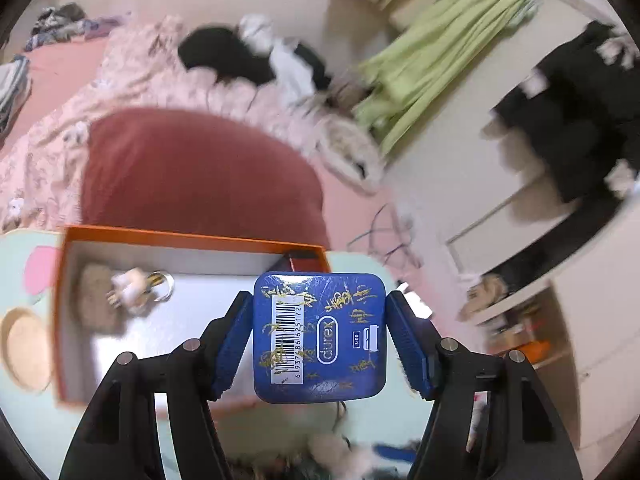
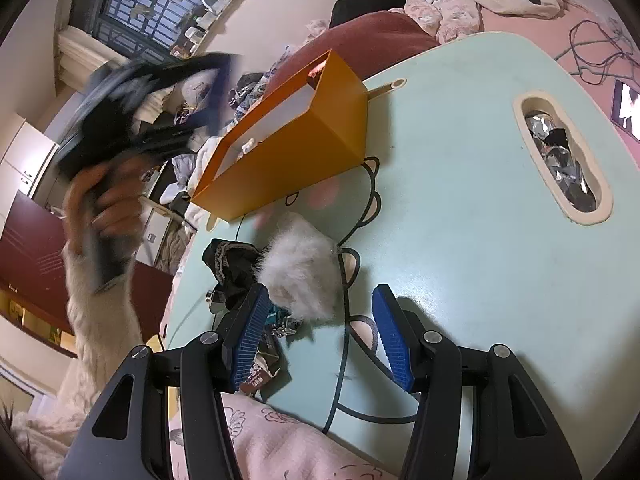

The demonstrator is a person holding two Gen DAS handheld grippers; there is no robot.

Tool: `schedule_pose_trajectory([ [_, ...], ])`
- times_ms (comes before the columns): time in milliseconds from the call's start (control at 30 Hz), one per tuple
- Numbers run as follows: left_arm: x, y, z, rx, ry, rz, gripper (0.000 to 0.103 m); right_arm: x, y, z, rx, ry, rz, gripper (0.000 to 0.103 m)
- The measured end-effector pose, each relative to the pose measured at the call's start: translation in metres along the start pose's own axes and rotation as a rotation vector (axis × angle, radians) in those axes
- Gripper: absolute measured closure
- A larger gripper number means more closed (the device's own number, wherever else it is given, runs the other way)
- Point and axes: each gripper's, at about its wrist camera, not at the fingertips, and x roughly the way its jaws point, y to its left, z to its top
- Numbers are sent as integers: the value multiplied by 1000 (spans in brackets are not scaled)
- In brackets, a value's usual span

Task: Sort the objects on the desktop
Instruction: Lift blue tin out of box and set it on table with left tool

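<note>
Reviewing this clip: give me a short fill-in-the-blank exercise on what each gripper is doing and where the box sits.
1. The left gripper is shut on a ____ tin.
2. The right gripper is ____, holding nothing.
3. The orange box stands on the pale ____ table.
4. A fluffy ____ puff lies near the right gripper.

Missing words: blue; open; green; white
</note>
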Motion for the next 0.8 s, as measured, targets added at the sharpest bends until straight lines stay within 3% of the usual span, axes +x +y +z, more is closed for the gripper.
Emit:
schedule_pose_trajectory([
  [100,-29,16,-33,-4,-42,94,37,0,0,1,-3,-3,-2,48],
  [167,-42,45,-64,-65,-67,183,37,0,0,4,-10,-3,-9,48],
  [267,-44,82,-101,-137,-54,239,37,0,8,17,-49,-6,-34,48],
  [400,-26,110,-139,-215,-17,244,37,-2,42,61,-167,-55,-96,48],
  [467,-24,101,-148,-184,-55,272,37,4,66,95,-257,-82,-197,48],
  [533,-17,89,-151,-130,-44,286,36,20,83,131,-312,-56,-299,49],
  [600,-7,74,-155,-74,-27,282,26,44,96,162,-352,-2,-372,67],
  [667,-9,71,-159,-70,-61,280,23,70,104,183,-414,34,-458,78],
  [800,-24,82,-166,-151,-155,203,21,112,94,207,-422,119,-551,79],
])
